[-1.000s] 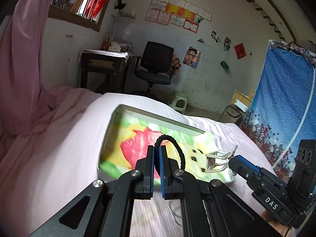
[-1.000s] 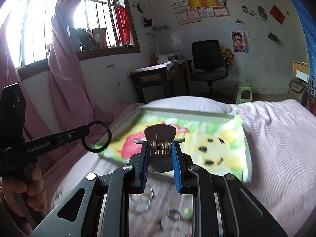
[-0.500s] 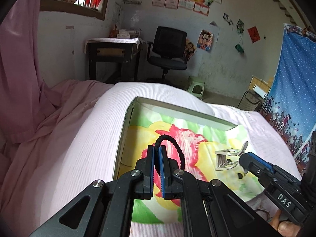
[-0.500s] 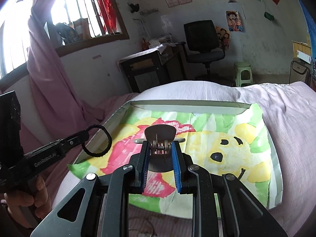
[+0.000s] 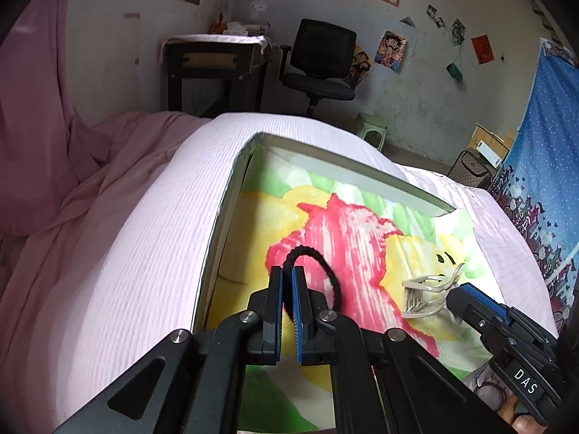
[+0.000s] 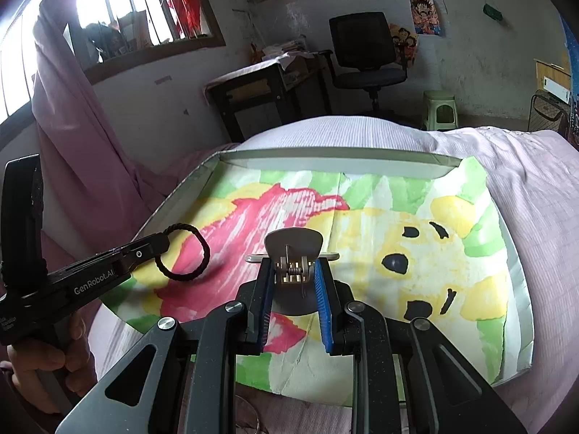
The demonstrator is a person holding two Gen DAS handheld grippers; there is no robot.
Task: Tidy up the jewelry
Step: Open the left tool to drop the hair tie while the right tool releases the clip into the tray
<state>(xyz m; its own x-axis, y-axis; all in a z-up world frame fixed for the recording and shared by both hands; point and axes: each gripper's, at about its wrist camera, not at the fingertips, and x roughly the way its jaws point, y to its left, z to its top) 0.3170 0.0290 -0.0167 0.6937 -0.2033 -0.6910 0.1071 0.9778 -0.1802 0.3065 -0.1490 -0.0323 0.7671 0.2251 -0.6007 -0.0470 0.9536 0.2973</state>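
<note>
Left gripper (image 5: pixel 287 282) angled downward pinches hair tie (image 5: pixel 327 271); right gripper (image 6: pixel 292 278) clamps hair clip (image 6: pixel 293 249) above tray (image 6: pixel 325 157).

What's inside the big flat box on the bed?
Inside the box lies only a painted paper with a yellow bear face and a red shape. The paper covers the bottom, so anything under it cannot be seen.

Left wrist view looking forward and down along its closed fingers (image 5: pixel 286 300), close over the left part of a shallow painted tray (image 5: pixel 347 166) on a bed, right wrist view likewise from the right, both sharing tray, desk, office chair (image 6: pixel 365 54), each showing the other gripper.
</note>
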